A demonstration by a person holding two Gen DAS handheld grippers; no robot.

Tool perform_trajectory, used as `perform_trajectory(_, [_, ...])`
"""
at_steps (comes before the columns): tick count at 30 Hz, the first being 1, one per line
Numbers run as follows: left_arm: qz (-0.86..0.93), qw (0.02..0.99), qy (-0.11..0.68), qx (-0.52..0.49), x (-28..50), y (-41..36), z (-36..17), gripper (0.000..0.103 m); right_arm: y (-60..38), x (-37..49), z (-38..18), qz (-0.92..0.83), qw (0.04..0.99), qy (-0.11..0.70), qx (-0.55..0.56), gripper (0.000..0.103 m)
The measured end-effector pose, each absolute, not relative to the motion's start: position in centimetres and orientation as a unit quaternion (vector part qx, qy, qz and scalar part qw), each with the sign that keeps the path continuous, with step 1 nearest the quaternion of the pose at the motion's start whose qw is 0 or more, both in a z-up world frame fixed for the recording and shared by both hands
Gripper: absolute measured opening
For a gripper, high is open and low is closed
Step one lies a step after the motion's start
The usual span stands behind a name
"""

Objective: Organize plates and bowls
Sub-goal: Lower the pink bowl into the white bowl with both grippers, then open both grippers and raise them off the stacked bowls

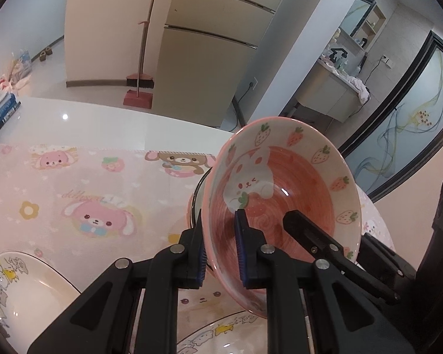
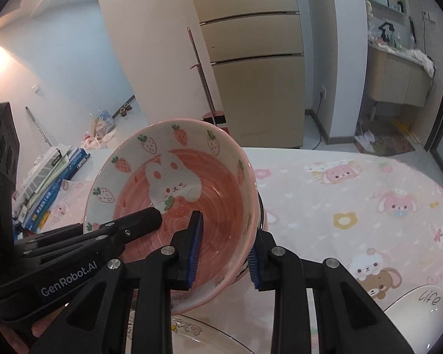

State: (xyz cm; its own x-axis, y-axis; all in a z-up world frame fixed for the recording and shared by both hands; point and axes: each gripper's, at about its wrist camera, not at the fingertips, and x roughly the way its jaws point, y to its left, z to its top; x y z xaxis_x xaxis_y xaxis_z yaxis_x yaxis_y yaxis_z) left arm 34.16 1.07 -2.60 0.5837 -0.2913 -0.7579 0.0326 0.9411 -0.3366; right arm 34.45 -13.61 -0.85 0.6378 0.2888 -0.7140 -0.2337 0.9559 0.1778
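A pink bowl (image 1: 283, 183) with a white rabbit and strawberries hangs tilted above the pink cartoon cloth (image 1: 73, 183), held from both sides. My left gripper (image 1: 221, 250) is shut on its left wall, one blue pad inside and one outside. My right gripper (image 2: 224, 253) is shut on the bowl (image 2: 174, 183) at its right wall. A finger of the right gripper (image 1: 304, 227) reaches into the bowl in the left wrist view. Behind the bowl shows the dark rim of another dish (image 1: 196, 197); whether the two are stacked I cannot tell.
White cartoon plates lie near me, one at the left (image 1: 14, 289) and one under the bowl (image 1: 221, 333). A white dish marked "life" (image 2: 422, 303) sits at the right. Books (image 2: 50, 183) are stacked on the table's left end. Broom and dustpan (image 1: 138, 88) stand by the fridge.
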Motion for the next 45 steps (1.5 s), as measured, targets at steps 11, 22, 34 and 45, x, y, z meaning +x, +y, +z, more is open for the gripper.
perform_trajectory(11, [-0.098, 0.911, 0.390, -0.091, 33.4, 0.2, -2.5, 0.013, -14.8, 34.7, -0.8, 0.145, 0.918, 0.368, 0.030, 0.019])
perform_trajectory(22, [-0.081, 0.913, 0.388, -0.092, 34.1, 0.1, -3.3, 0.015, -14.9, 34.8, -0.7, 0.133, 0.921, 0.364, 0.029, 0.019])
perform_trajectory(34, [-0.098, 0.895, 0.420, -0.113, 34.0, -0.1, -2.4, 0.034, -16.4, 35.4, -0.9, 0.120, 0.916, 0.379, 0.056, 0.019])
perform_trajectory(45, [-0.074, 0.889, 0.441, -0.093, 34.1, 0.5, -2.2, 0.022, -15.5, 34.8, -0.4, 0.125, 0.924, 0.359, 0.045, 0.008])
